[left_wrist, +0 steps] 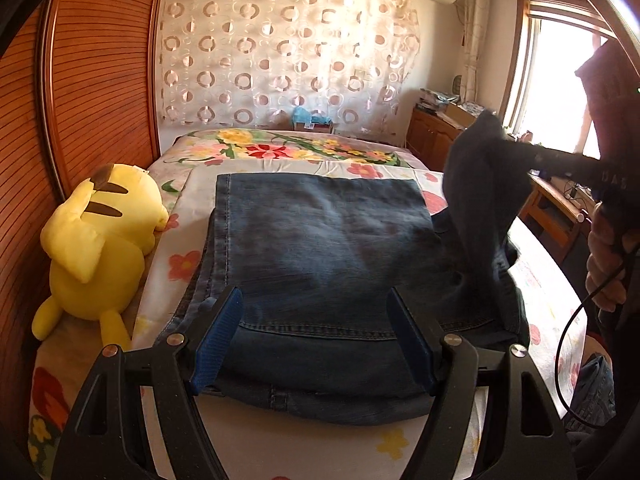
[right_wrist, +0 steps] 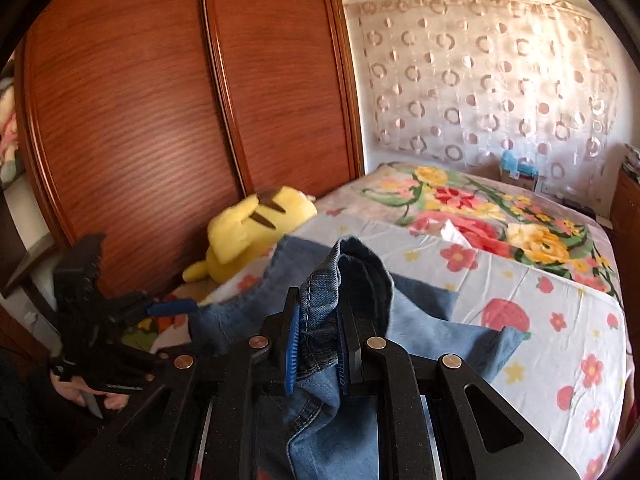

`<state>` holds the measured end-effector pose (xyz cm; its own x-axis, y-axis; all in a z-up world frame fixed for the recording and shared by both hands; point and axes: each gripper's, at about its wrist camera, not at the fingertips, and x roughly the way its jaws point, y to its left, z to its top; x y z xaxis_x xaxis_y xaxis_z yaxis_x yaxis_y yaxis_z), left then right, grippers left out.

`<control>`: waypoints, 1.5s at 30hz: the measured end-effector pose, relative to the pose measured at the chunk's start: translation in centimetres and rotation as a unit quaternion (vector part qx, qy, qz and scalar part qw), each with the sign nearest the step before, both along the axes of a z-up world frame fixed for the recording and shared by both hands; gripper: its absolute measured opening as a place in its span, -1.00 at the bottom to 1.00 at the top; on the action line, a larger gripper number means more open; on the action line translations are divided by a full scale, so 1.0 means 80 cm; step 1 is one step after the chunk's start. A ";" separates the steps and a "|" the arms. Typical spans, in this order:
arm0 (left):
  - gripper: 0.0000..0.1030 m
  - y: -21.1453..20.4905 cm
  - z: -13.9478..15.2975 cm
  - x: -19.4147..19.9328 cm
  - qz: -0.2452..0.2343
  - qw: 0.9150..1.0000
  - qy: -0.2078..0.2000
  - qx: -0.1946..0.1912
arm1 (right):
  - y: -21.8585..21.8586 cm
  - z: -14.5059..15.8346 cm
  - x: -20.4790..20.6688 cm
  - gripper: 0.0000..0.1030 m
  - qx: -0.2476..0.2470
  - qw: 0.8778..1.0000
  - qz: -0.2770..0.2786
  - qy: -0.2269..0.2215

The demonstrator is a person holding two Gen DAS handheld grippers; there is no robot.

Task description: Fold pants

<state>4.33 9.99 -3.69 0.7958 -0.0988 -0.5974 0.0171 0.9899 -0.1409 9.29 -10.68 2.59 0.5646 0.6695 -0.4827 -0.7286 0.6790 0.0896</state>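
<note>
Denim pants: right claw pinches a bunched fold, left claw wide; no legible writing.

Two wrist fisheyes over the bed, both tilted downward.

The left-wrist view looks along the bed toward the circle-patterned curtain, low and close above the jeans, with the yellow plush toy on its left and the window on its right. The right-wrist view sits very near a bunched fold of the jeans and faces across the bed toward the wooden wardrobe doors. Both share the plush toy, the curtain, the wardrobe and the floral bedding.
</note>
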 end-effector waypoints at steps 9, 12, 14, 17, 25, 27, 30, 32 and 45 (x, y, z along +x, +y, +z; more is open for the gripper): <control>0.46 -0.003 -0.005 0.005 -0.007 1.000 0.003 0.001 | -0.013 -0.002 0.012 -0.05 -0.023 1.000 -0.001 0.001; 0.46 -0.007 -0.007 0.010 -0.012 1.000 0.005 0.005 | -0.022 -0.014 0.020 -0.05 -0.039 0.999 -0.022 0.001; 0.46 -0.009 -0.009 0.018 -0.016 1.000 0.009 0.006 | -0.019 -0.024 0.014 -0.05 -0.046 0.998 -0.032 0.007; 0.46 -0.014 -0.011 0.033 -0.026 1.000 0.013 0.002 | -0.023 -0.041 0.018 -0.05 -0.052 0.997 -0.050 0.020; 0.08 -0.023 -0.025 0.073 -0.044 0.998 0.032 -0.006 | -0.024 -0.068 0.031 -0.05 -0.050 0.994 -0.068 0.063; -0.19 -0.025 -0.034 0.082 -0.049 0.998 0.048 -0.010 | -0.025 -0.072 0.030 -0.05 -0.045 0.994 -0.068 0.075; -0.33 -0.029 -0.047 0.089 -0.055 0.996 0.066 -0.007 | -0.029 -0.080 0.031 -0.05 -0.042 0.992 -0.072 0.090; -0.33 -0.029 -0.054 0.089 -0.051 0.996 0.072 -0.006 | -0.027 -0.087 0.036 -0.05 -0.041 0.991 -0.074 0.100; -0.75 -0.042 -0.022 0.063 -0.059 0.998 0.022 0.005 | -0.014 -0.098 0.067 -0.85 -0.029 0.992 -0.052 0.115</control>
